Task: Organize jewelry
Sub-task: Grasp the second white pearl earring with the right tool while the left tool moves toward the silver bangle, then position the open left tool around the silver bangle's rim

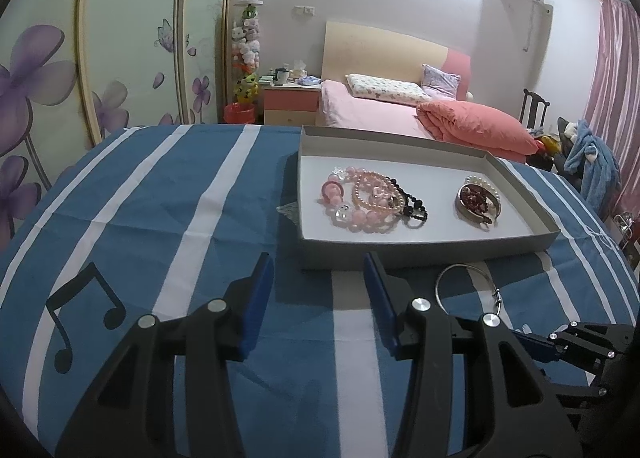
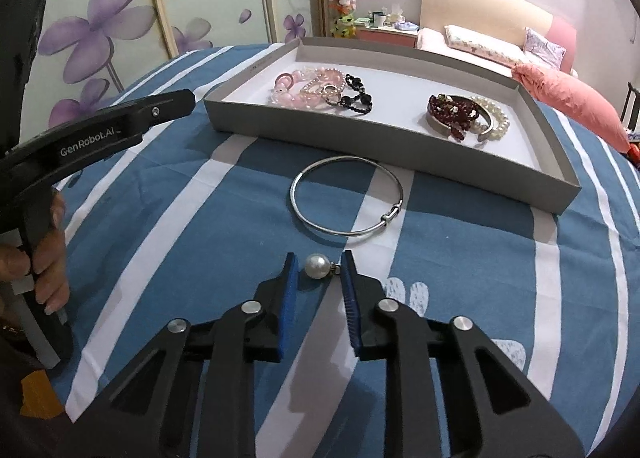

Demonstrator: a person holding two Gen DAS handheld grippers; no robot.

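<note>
Pearl (image 2: 316, 266) lies on the striped cloth (image 2: 180, 238) just near of the bangle (image 2: 346, 199), between the right gripper (image 2: 320, 272)'s narrowed, not-yet-touching pads, and being round it could squirt sideways if pinched off-centre.

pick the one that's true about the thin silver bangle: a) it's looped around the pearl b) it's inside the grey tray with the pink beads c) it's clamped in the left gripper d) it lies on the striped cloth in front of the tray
d, the thin silver bangle lies flat on the striped cloth just outside the grey tray's near wall, with the pearl apart from it, nearer the right gripper.
</note>
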